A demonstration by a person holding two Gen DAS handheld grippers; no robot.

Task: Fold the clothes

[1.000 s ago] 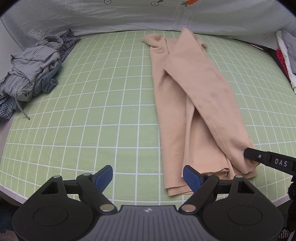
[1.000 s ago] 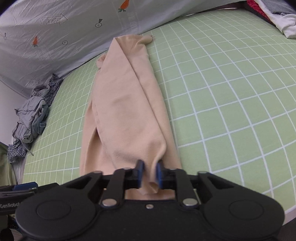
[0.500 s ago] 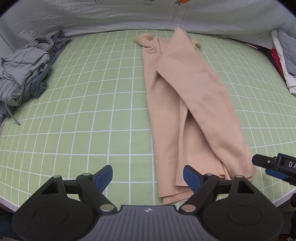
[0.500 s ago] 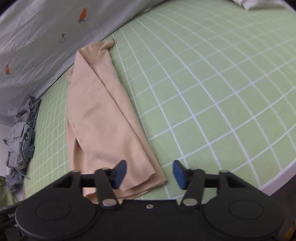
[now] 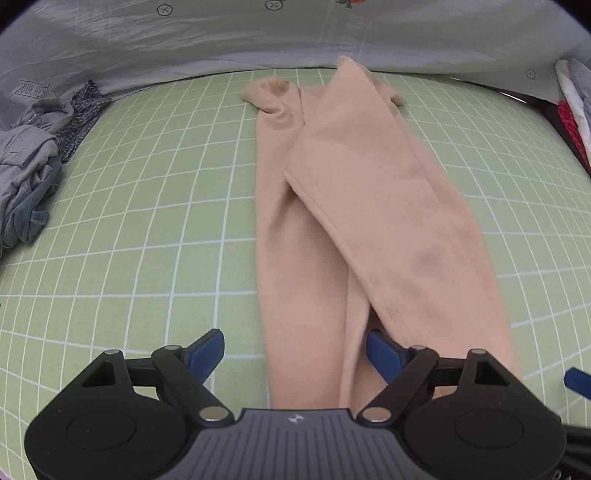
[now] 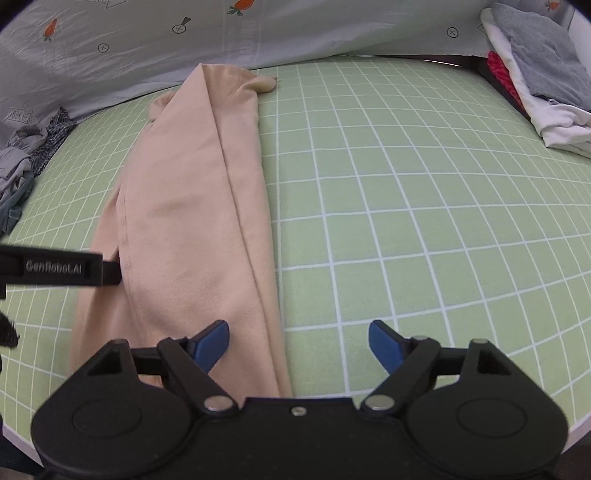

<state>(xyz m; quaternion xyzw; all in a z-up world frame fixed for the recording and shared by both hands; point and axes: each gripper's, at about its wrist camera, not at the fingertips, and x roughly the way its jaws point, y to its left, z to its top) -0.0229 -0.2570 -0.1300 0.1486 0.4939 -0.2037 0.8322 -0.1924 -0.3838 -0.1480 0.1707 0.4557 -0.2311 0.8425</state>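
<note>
Peach-coloured soft folded garment (image 5: 369, 229) lies lengthwise on the green grid-lined mat (image 5: 147, 221), its near end between the spread blue-tipped left gripper (image 5: 295, 350); the right gripper (image 6: 299, 341) gapes empty at its right edge.

From my remote station I see a green surface (image 6: 406, 192) ruled with white grid lines. Behind it hangs a grey sheet (image 6: 332, 29) printed with carrots and small symbols. Crumpled grey and dark patterned garments (image 5: 33, 158) heap at the left edge; a grey, white and red stack (image 6: 535, 74) rests at the right.
</note>
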